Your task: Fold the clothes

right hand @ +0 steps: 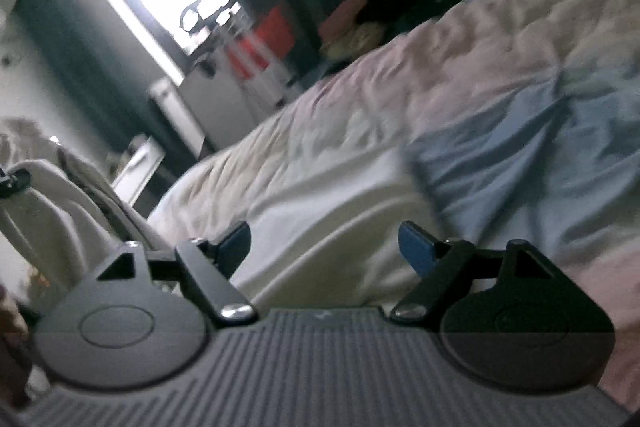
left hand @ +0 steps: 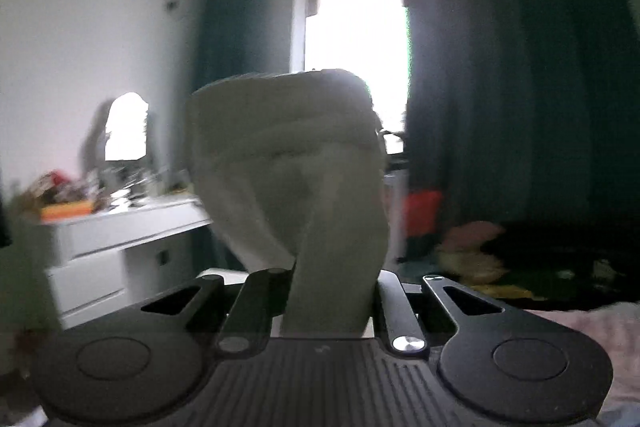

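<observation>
In the left wrist view a cream garment (left hand: 288,155) rises in a bunched fold straight from my left gripper (left hand: 332,291), which is shut on it; the cloth hides the fingertips. The gripper is lifted and points level toward the window. In the right wrist view the same cream garment (right hand: 52,195) hangs at the far left. My right gripper (right hand: 324,247) is open, its blue pads (right hand: 416,247) wide apart just above a white cloth (right hand: 320,195) lying on the bed, with nothing gripped. A light blue cloth (right hand: 520,163) lies to its right.
The bed (right hand: 440,59) has a rumpled pale pink cover. A white dresser (left hand: 120,239) with a mirror and clutter stands to the left. A bright window (left hand: 352,27), dark curtains (left hand: 520,87) and a red box (left hand: 422,211) are behind. Soft toys (left hand: 472,247) lie at the bed's far end.
</observation>
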